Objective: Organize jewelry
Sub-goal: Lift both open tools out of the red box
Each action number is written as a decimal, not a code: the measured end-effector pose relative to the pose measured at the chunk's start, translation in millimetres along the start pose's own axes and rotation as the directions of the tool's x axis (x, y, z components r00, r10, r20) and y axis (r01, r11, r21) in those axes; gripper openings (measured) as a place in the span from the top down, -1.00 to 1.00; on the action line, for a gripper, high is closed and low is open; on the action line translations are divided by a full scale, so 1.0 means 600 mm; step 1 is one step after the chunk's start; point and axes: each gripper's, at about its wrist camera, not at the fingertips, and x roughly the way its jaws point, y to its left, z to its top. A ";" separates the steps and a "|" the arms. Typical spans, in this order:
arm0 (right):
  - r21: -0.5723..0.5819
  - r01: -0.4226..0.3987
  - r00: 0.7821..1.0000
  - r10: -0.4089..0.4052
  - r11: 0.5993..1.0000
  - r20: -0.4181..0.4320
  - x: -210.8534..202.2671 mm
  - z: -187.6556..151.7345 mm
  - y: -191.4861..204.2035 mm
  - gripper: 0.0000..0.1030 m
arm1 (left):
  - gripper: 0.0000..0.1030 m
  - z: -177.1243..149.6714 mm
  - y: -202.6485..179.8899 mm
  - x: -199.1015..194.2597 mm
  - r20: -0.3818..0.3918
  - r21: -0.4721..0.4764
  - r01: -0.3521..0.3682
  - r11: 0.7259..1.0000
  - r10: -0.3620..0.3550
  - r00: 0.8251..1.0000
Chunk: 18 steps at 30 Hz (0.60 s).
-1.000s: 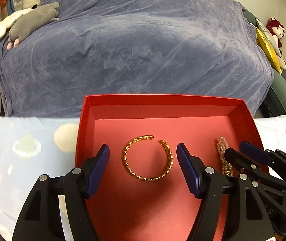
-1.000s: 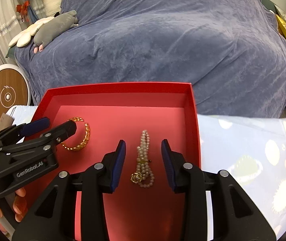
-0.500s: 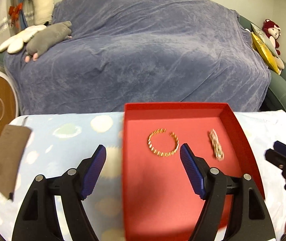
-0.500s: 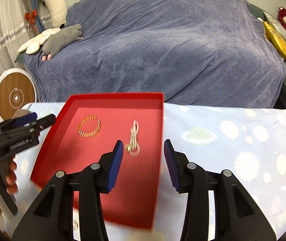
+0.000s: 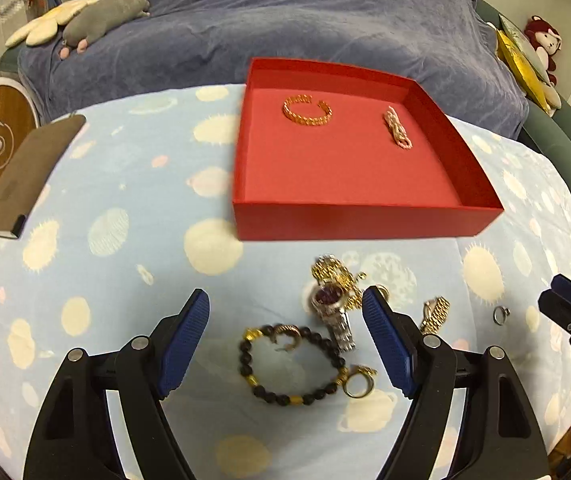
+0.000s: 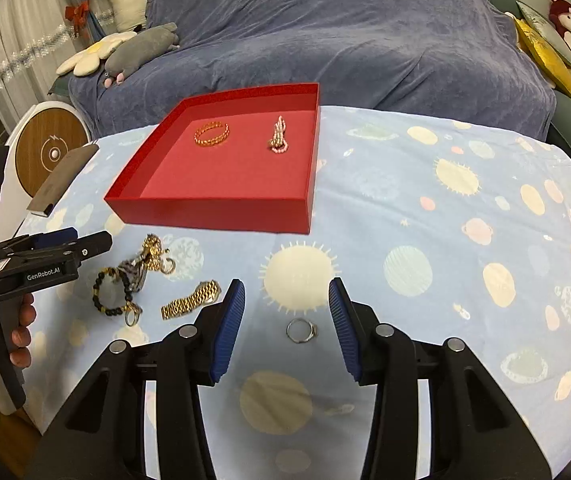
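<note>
Left gripper (image 5: pixel 285 334) spread wide, empty, hovering over the black bead bracelet (image 5: pixel 291 364) and watch (image 5: pixel 331 306) on the cloth. Right gripper (image 6: pixel 285 326) parted, silver ring (image 6: pixel 301 330) lying loose between its fingers. Red box (image 6: pixel 213 212) beyond, holding gold bangle (image 6: pixel 211 134) and pearls (image 6: pixel 279 136).

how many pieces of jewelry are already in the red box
2: a gold bangle toward the far left of the red box, and a pearl strand to its right. Nothing else shows inside.
</note>
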 end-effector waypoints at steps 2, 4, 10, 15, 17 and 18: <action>-0.014 -0.007 1.000 0.007 1.000 -0.027 0.014 -0.013 0.006 0.18 | -0.47 -0.010 -0.015 0.013 -0.011 0.012 0.002 1.000 -0.002 1.000; -0.043 0.007 0.999 -0.009 0.999 -0.040 0.024 -0.021 0.014 0.18 | -0.42 -0.015 -0.026 0.028 -0.023 0.026 0.009 1.000 -0.009 1.000; -0.091 -0.011 0.999 0.006 0.996 -0.052 0.031 -0.023 0.034 0.18 | -0.25 -0.021 -0.044 0.044 -0.034 0.050 0.040 0.998 -0.038 0.999; -0.103 -0.019 0.998 0.014 0.995 -0.054 0.035 -0.022 0.045 0.18 | 0.06 -0.016 -0.050 0.055 -0.031 0.053 0.040 0.998 -0.039 0.999; -0.106 -0.019 0.998 0.013 0.994 -0.055 0.035 -0.024 0.047 0.18 | 0.23 -0.016 -0.050 0.062 -0.042 0.043 0.049 0.998 -0.048 0.998; -0.106 -0.020 0.998 0.014 0.994 -0.055 0.035 -0.024 0.048 0.18 | 0.26 -0.016 -0.050 0.063 -0.038 0.040 0.046 0.998 -0.045 0.998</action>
